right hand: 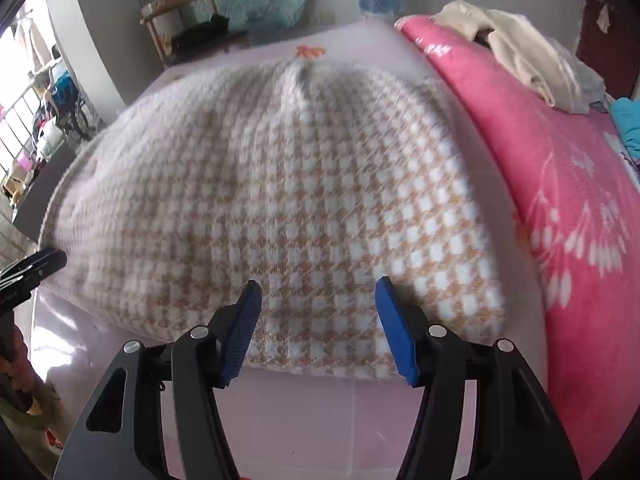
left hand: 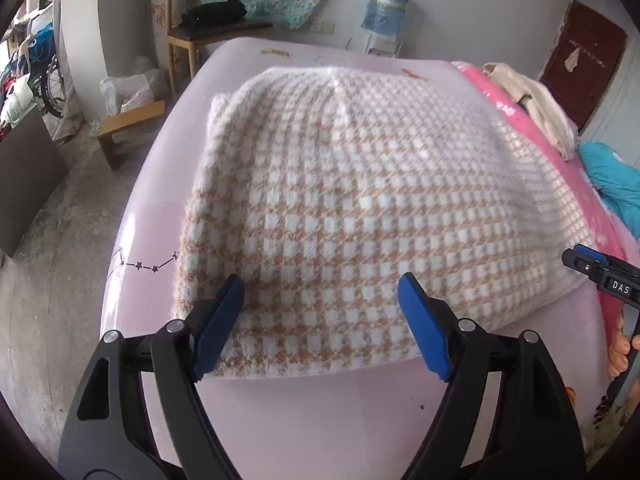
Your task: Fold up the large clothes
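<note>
A large fuzzy white-and-tan checked garment (left hand: pixel 352 208) lies spread flat on a pale pink bed sheet (left hand: pixel 320 420); it also shows in the right wrist view (right hand: pixel 280 208). My left gripper (left hand: pixel 320 292) is open and empty, its blue pads over the garment's near hem, toward its left corner. My right gripper (right hand: pixel 318 296) is open and empty over the near hem toward the right side. The right gripper's tip shows at the right edge of the left wrist view (left hand: pixel 600 272). The left gripper's tip shows at the left edge of the right wrist view (right hand: pixel 32 268).
A pink floral blanket (right hand: pixel 560 200) lies along the bed's right side with beige clothes (right hand: pixel 520 52) and a teal item (left hand: pixel 616 184) on it. A wooden chair (left hand: pixel 208 28) and a water dispenser (left hand: pixel 384 12) stand beyond the bed. Concrete floor lies to the left.
</note>
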Tool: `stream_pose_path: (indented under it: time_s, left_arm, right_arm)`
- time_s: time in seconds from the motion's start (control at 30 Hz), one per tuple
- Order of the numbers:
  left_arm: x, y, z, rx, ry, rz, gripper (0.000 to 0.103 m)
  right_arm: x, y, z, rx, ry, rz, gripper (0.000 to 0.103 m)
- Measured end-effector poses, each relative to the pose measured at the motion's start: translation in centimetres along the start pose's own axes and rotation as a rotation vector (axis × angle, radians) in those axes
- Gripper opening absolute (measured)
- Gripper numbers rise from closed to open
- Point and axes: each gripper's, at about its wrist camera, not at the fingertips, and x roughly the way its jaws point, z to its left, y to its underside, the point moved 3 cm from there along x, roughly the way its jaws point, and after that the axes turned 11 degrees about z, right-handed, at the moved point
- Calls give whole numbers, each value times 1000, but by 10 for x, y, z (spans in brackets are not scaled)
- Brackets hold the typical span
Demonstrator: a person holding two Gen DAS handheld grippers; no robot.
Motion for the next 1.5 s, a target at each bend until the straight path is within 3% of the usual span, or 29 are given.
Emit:
stream_pose_path:
  time_s: [0.07, 0.17, 0.27, 0.4, 0.53, 0.7, 0.83, 1.0, 1.3, 1.5]
  left_arm:
    - [-6, 3, 3, -4, -4, -19, 78]
    - [16, 10, 15, -46, -38, 48, 79]
    - [9, 10, 8, -31, -65, 42, 80]
    - [-16, 10, -1, -29, -40, -5, 80]
    - [-54, 17, -20, -18, 6, -94, 87]
    - [-88, 26, -49, 12, 23, -162, 95]
    - [-105, 27, -65, -9, -40, -206, 95]
    - [-114, 25, -70, -38, -160, -224, 95]
    - [-106, 28, -78, -55, -217, -164, 95]
    - [-91, 33, -79, -78, -209, -90, 95]
  right_arm:
    - [-11, 6, -14, 52, 27, -35, 57]
    - [18, 19, -41, 145, -3, 31, 58]
    - [11, 13, -27, 62, 68, 39, 58]
    - [-16, 15, -18, 54, 7, 5, 58]
    - [-51, 29, 8, 7, -71, -67, 76]
    - [-88, 34, 35, -45, -81, -178, 92]
    - [-114, 37, 45, -31, -11, -274, 97]
    - [-125, 44, 52, -35, 63, -316, 97]
    - [-124, 54, 61, -49, 160, -318, 97]
    - [-114, 53, 63, -36, 77, -244, 97]
